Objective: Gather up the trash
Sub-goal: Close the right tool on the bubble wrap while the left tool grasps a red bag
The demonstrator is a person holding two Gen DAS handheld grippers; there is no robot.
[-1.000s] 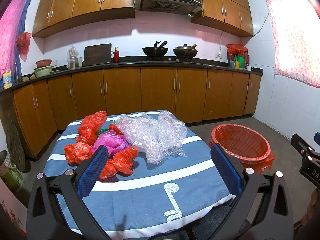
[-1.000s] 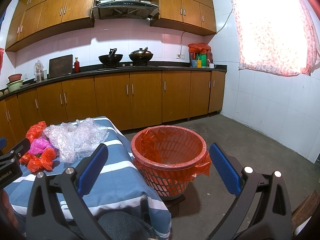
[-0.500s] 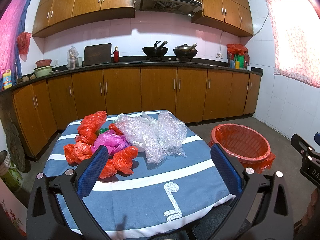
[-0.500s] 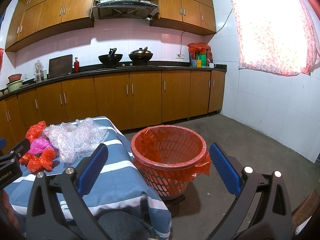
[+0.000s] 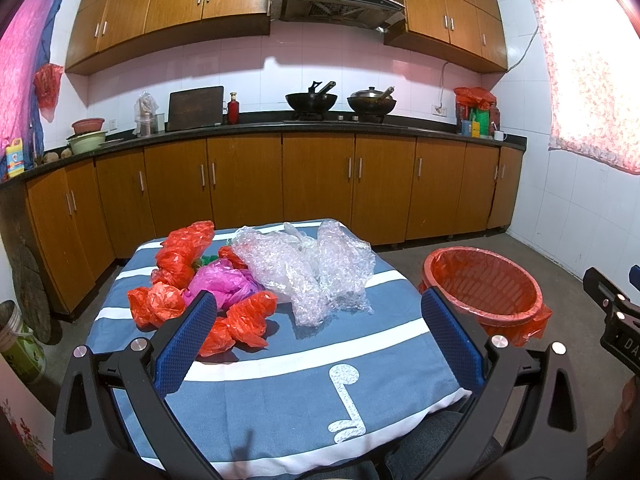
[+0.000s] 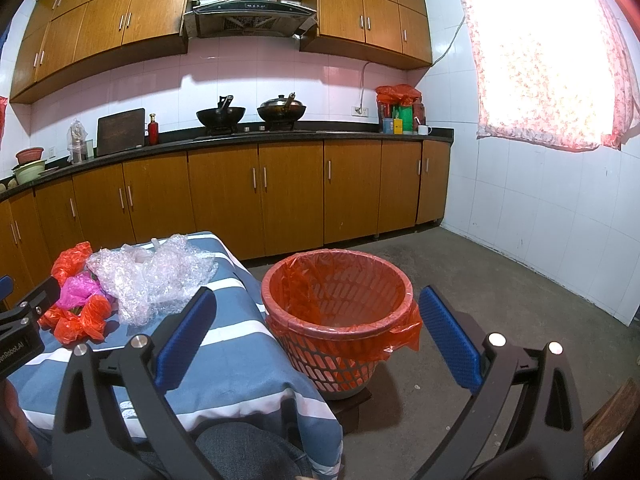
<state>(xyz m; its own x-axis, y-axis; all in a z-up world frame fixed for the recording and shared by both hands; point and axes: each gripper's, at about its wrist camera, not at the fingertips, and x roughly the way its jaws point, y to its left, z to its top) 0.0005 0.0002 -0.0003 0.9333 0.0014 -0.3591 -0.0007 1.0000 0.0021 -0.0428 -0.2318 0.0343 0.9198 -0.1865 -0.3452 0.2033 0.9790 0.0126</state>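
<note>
Trash lies on a blue-and-white striped table [image 5: 300, 380]: crumpled clear bubble wrap [image 5: 308, 268], a pink plastic bag [image 5: 224, 284] and several red plastic bags [image 5: 240, 320]. The pile also shows in the right wrist view [image 6: 148, 276]. A red basket lined with a red bag [image 6: 340, 304] stands on the floor right of the table; it also shows in the left wrist view [image 5: 484, 288]. My left gripper [image 5: 316, 336] is open and empty, above the table's near part. My right gripper [image 6: 316, 332] is open and empty, in front of the basket.
Wooden base cabinets [image 5: 320, 188] with a dark counter run along the back wall, holding woks, bottles and bowls. A white tiled wall and curtained window [image 6: 548, 60] are at the right. Bare concrete floor [image 6: 500, 300] lies around the basket. A bucket [image 5: 16, 340] stands at far left.
</note>
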